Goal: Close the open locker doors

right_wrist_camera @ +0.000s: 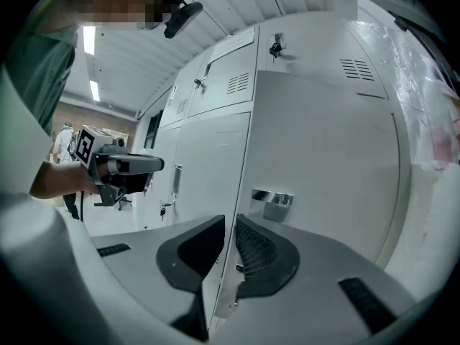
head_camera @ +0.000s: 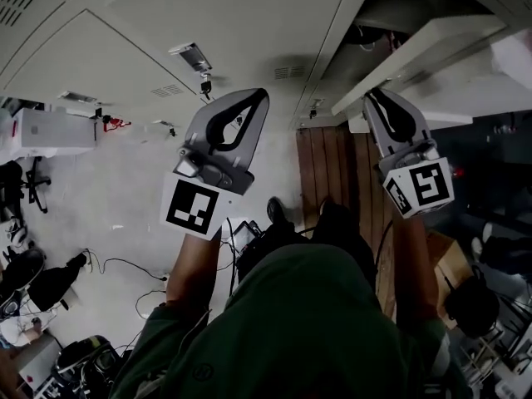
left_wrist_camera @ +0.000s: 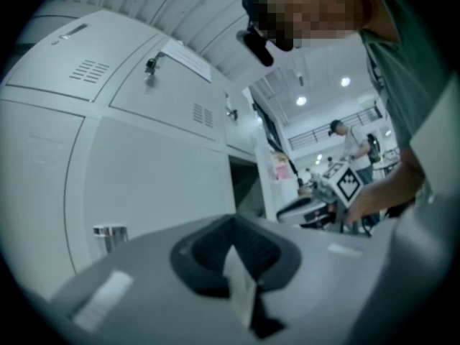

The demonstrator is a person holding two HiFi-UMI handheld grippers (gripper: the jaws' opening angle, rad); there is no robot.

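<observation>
A row of pale grey lockers (head_camera: 166, 32) fills the top of the head view. One white locker door (head_camera: 432, 48) stands open at the upper right, edge-on. My right gripper (head_camera: 371, 98) points at that door's lower end, tips together. In the right gripper view the door (right_wrist_camera: 323, 149) with its chrome handle (right_wrist_camera: 272, 196) is close ahead, and the right gripper (right_wrist_camera: 230, 228) shows only a thin slit lined up with the door's left edge; nothing is held. My left gripper (head_camera: 259, 96) hangs before the shut lockers, shut and empty. The left gripper (left_wrist_camera: 233, 246) faces shut doors, with a dark open compartment (left_wrist_camera: 244, 185) further along.
Below me are my legs and a black shoe (head_camera: 277, 210), a wooden floor strip (head_camera: 332, 165), cables and dark bags (head_camera: 50, 281) at lower left, a chair (head_camera: 29, 181), a white box (head_camera: 54, 130) and a cardboard box (head_camera: 449, 260). Another person (left_wrist_camera: 352, 139) stands far off.
</observation>
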